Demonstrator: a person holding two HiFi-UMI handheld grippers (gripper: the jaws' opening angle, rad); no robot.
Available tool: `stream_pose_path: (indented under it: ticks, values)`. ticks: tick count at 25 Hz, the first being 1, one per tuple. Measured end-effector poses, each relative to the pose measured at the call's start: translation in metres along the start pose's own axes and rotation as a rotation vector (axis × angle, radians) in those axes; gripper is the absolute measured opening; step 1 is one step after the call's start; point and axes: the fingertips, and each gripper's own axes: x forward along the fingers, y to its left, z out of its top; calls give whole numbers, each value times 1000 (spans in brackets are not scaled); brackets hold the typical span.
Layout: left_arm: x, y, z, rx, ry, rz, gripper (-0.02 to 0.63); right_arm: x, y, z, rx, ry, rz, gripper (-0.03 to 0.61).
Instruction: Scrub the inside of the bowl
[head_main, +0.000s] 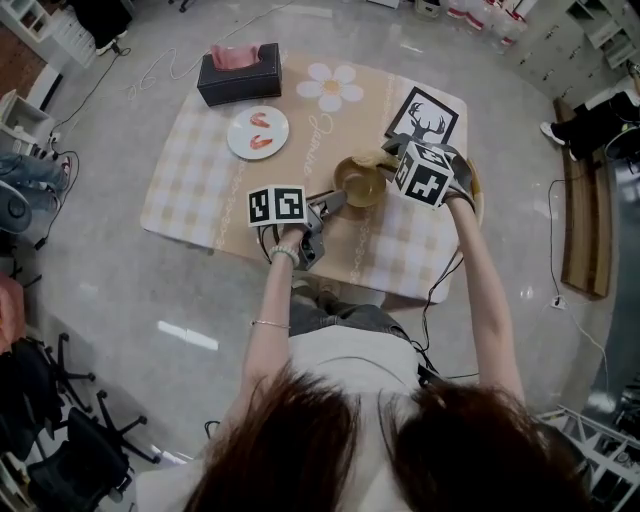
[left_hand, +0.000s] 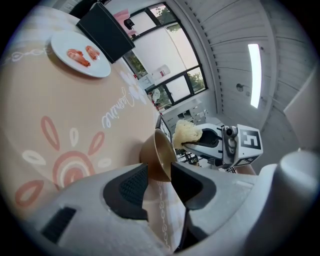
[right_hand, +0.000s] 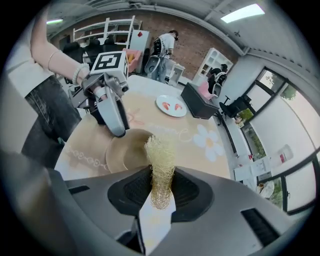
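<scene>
Bowl held by its rim, scrubber poised at its mouth

Head view: the bowl (head_main: 358, 185) sits on the table (head_main: 200, 170) between the two grippers. The left gripper (head_main: 325, 208) meets its near rim, likely to keep it from sliding, and the right gripper (head_main: 390, 155) reaches in from the far side, where its marker cube covers most of the jaws. Left gripper view: the jaws are closed on the bowl's rim, the wall passing between the pads. The pale mesh scrubber (left_hand: 186, 134) hangs just beside the rim, and contact cannot be judged. Right gripper view: the jaws are clamped on the scrubber's lower half, leaving the tuft free to rub, and that tuft hides part of the bowl's inside
</scene>
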Motion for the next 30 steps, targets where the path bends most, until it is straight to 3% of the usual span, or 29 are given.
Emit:
stream_pose_path:
  ticks: [14,22,30]
  values:
    - [2,4,0,-48,-2,5,135,14,5,7,-392,178,30,95]
    - [2,5,0,-55,1,0,133,20,9,9,-508,234,35,95]
    - [1,5,0,-80,-7,-16,133,21,9,9,-547,265,37,95]
